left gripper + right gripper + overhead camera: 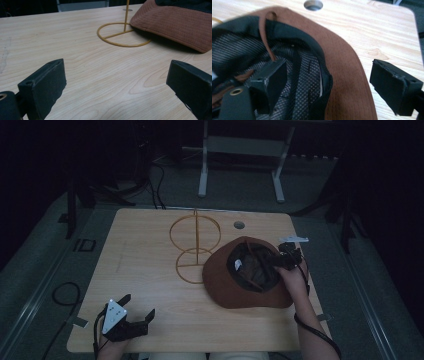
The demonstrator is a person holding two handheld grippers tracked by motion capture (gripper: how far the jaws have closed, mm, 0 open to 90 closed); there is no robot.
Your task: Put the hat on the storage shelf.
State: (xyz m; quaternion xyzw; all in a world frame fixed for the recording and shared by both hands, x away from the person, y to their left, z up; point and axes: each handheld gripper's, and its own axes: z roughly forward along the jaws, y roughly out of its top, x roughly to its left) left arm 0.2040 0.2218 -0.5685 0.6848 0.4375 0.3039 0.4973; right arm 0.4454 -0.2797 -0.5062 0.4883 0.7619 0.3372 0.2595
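At centre right of the high view, the brown hat (240,282) lies crown-down on the worktop (150,270) beside the wire stand (195,245). The right hand-held gripper (272,260) straddles its brim, jaws apart; close squarely before lifting. The left hand-held gripper (137,307) waits open, lower left.

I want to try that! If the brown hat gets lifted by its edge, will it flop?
Probably: the hat looks like soft stitched cloth with a mesh lining, so its brim likely droops. It seems light, and the right gripper, jaws open astride the brim, should hold the cloth without slipping.
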